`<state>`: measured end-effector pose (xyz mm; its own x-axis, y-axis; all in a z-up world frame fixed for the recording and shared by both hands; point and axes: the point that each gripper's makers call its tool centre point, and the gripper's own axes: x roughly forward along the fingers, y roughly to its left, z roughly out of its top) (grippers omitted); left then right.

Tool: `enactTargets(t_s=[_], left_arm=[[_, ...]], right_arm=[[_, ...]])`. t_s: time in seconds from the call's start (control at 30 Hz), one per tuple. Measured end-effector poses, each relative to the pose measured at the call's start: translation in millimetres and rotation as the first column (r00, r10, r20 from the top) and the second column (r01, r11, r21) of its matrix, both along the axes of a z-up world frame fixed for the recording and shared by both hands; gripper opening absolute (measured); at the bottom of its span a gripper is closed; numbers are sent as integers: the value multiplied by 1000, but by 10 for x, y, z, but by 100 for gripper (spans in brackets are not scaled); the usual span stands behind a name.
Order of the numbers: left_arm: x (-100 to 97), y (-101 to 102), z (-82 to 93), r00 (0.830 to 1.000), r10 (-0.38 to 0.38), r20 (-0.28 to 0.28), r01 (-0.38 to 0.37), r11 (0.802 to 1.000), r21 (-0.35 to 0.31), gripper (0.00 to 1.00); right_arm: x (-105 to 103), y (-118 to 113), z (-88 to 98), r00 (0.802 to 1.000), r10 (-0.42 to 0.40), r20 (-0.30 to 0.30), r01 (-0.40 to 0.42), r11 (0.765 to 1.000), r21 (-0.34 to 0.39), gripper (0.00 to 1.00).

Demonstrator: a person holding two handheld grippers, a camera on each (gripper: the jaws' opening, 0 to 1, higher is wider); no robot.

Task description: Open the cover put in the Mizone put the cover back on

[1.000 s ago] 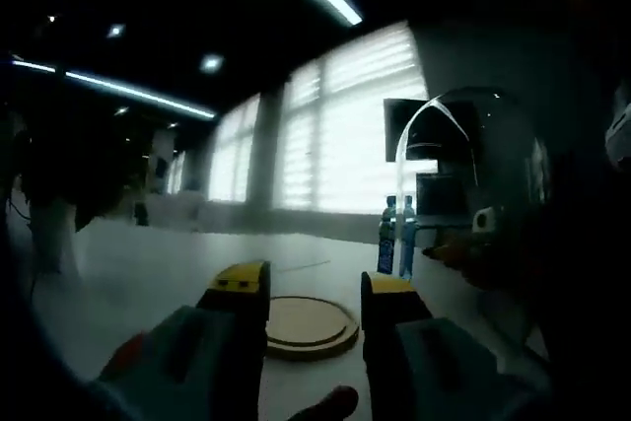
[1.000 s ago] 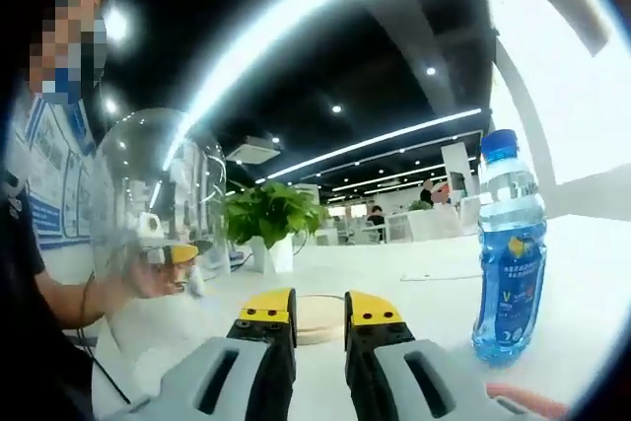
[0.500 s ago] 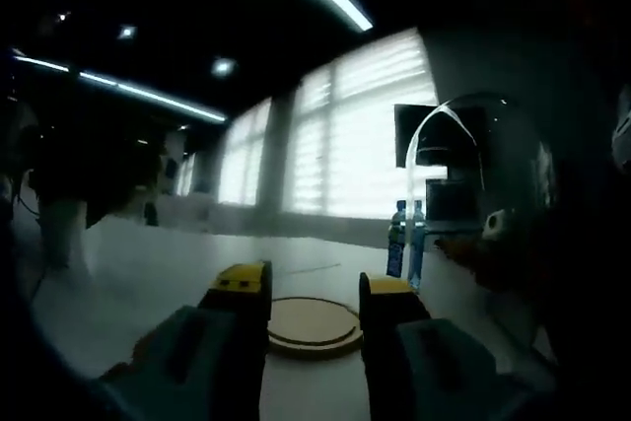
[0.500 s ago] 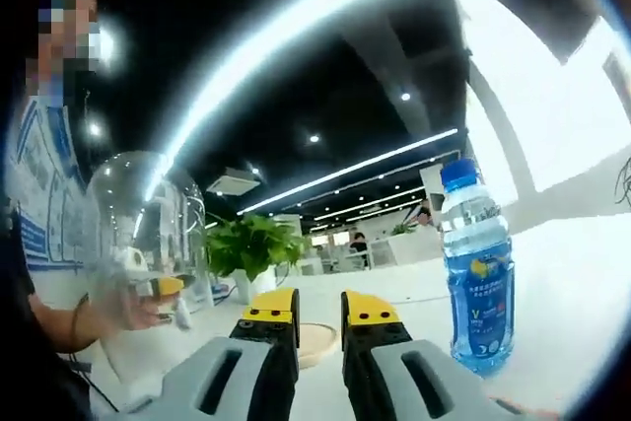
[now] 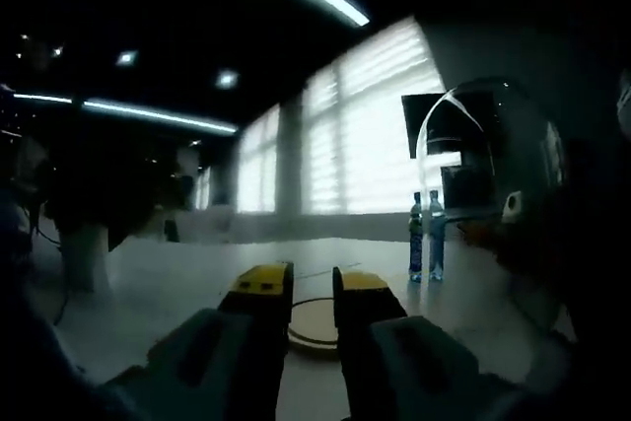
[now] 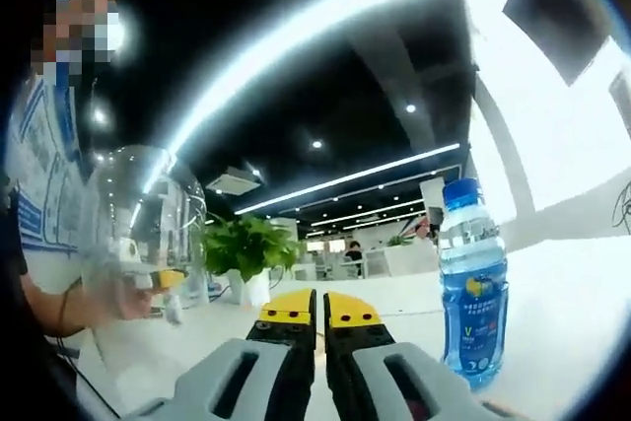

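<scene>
Left gripper view: dim, backlit by bright blinds. Left gripper low at centre, yellow-tipped jaws nearly together with a narrow gap, nothing between them. Just past the jaw tips, a round wooden base lies flat on the white table. At right, a clear glass dome cover is held up off the table, away from the base. Seen through or just beside the dome's left edge, the blue Mizone bottle stands upright on the table; it reads as a doubled image, so the exact edge is hard to judge.

Right gripper view: right gripper at bottom centre, jaws pressed almost shut with a thin slit between them, holding nothing. Mizone bottle stands upright on the table to the right of the jaws, blue cap on, clear of them. At left, the dome cover is lifted beside a person's hand. A potted green plant sits behind, between dome and jaws.
</scene>
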<state>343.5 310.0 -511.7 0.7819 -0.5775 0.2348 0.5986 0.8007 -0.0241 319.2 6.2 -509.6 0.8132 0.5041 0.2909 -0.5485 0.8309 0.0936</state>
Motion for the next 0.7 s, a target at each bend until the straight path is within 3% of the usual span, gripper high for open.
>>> enactTargets(t_s=[0.07, 0.1, 0.17, 0.3, 0.33, 0.4, 0.5, 0.7], left_arm=[[-17, 78, 132, 998, 25, 55, -21, 998, -65, 14], [-37, 108, 168, 999, 25, 47, -19, 993, -119, 15], [-23, 161, 180, 999, 21, 30, -15, 986, -165, 16], [45, 220, 88, 998, 50, -32, -55, 987, -150, 17], [47, 210, 89, 998, 49, -29, -53, 988, -144, 18], [55, 192, 78, 998, 53, -28, -56, 991, -122, 21], [22, 151, 110, 999, 35, -1, -35, 992, -120, 34], [-45, 12, 103, 999, -42, -9, 41, 994, -97, 27]], right_arm=[[22, -66, 35, 998, -62, 30, 62, 998, 1, 2], [37, -111, 20, 996, -90, 6, 90, 995, 45, 3], [41, -86, 1, 996, -84, 13, 84, 996, 4, 2], [33, -38, 3, 998, -60, -2, 60, 998, 24, 0], [37, -26, -20, 999, -54, 2, 54, 998, -14, 0], [46, -40, -19, 998, -67, 9, 67, 997, -24, 0], [48, -91, 4, 995, -94, 13, 94, 996, 9, 0], [43, -94, 8, 997, -74, -3, 74, 997, 39, 0]])
